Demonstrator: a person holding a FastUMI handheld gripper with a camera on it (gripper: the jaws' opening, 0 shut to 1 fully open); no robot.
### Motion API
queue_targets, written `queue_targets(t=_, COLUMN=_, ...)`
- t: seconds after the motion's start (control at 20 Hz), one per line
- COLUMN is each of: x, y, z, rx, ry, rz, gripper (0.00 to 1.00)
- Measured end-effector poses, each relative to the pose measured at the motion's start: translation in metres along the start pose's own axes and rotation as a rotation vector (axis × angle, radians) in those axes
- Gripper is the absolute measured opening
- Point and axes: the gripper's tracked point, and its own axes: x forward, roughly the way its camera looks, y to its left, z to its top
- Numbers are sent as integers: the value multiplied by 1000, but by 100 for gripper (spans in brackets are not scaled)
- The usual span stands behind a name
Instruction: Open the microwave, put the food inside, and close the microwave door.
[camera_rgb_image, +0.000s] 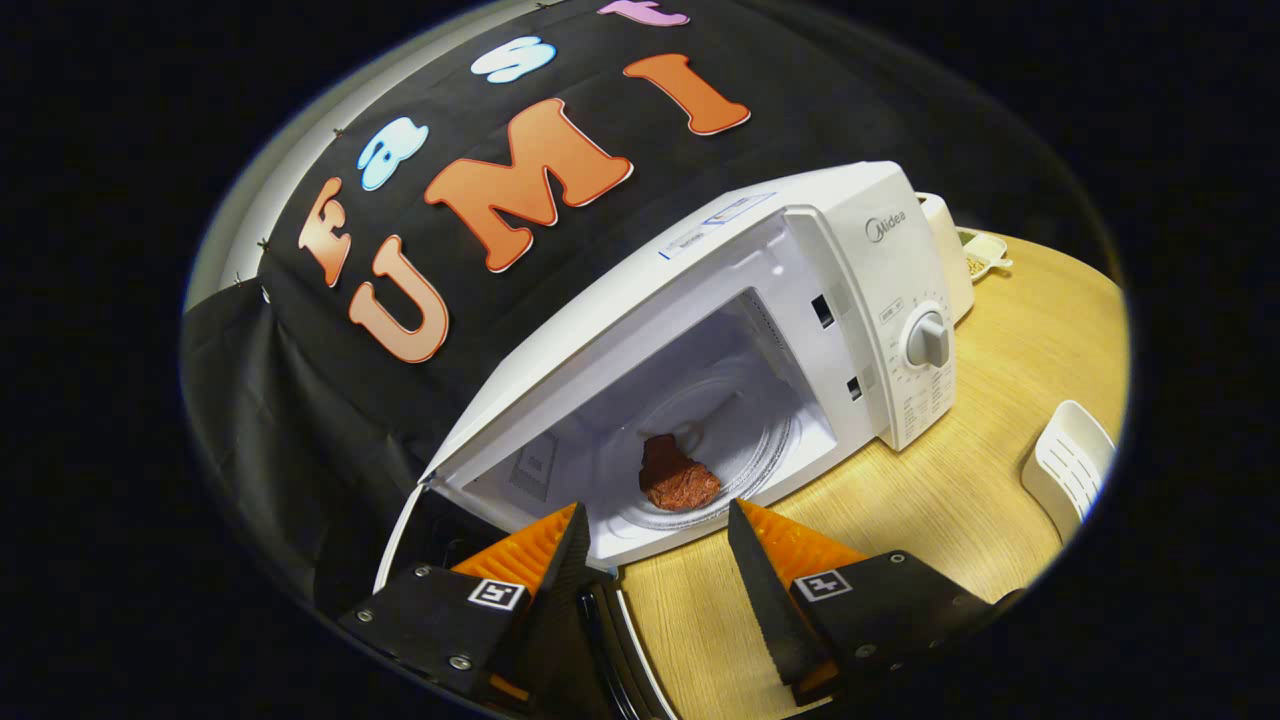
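Scene: a tilted view over a light wooden table (960, 500) was recorded, with black cloth hung behind it across the upper left of the frame.
Microwave: a white microwave (800, 260) was seen at centre frame, set on the table, its cavity exposed toward the camera.
Door: the microwave door (400, 540) was found swung fully open at the lower left, seen nearly edge-on just behind the left finger.
Control panel: a round dial (928, 340) was noted on the panel at right of centre, with small markings below it, too small to be read.
Turntable: a clear glass plate (745, 440) was seen on the cavity floor.
Food: a reddish-brown chunk of food (676, 478) was located inside the cavity, lying on the near part of the glass plate, just ahead of the fingers and apart from both.
Gripper: the gripper (655, 540) was seen at the bottom centre of the frame, fingers spread wide with nothing held between them.
Fingers: black fingers with orange ribbed backs (570, 545) were noted, tips level with the front lip of the cavity; contact with the lip could not be judged.
Right side: a white slotted object (1070, 465) was seen on the table at the right edge, well apart from the microwave.
Background items: a white container (950, 250) and a small dish (985, 258) were seen behind the microwave at upper right.
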Motion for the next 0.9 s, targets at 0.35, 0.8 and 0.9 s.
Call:
queue_targets(t=0.35, x=-66, y=-58, z=-26, rx=-65, ry=-95, rz=-101, gripper=96)
queue_targets(t=0.8, x=-160, y=-65, z=-94, rx=-223, ry=-84, rz=-218, gripper=99)
queue_targets(t=0.9, x=-176, y=-58, z=-110, rx=-251, ry=-65, rz=-218, gripper=99)
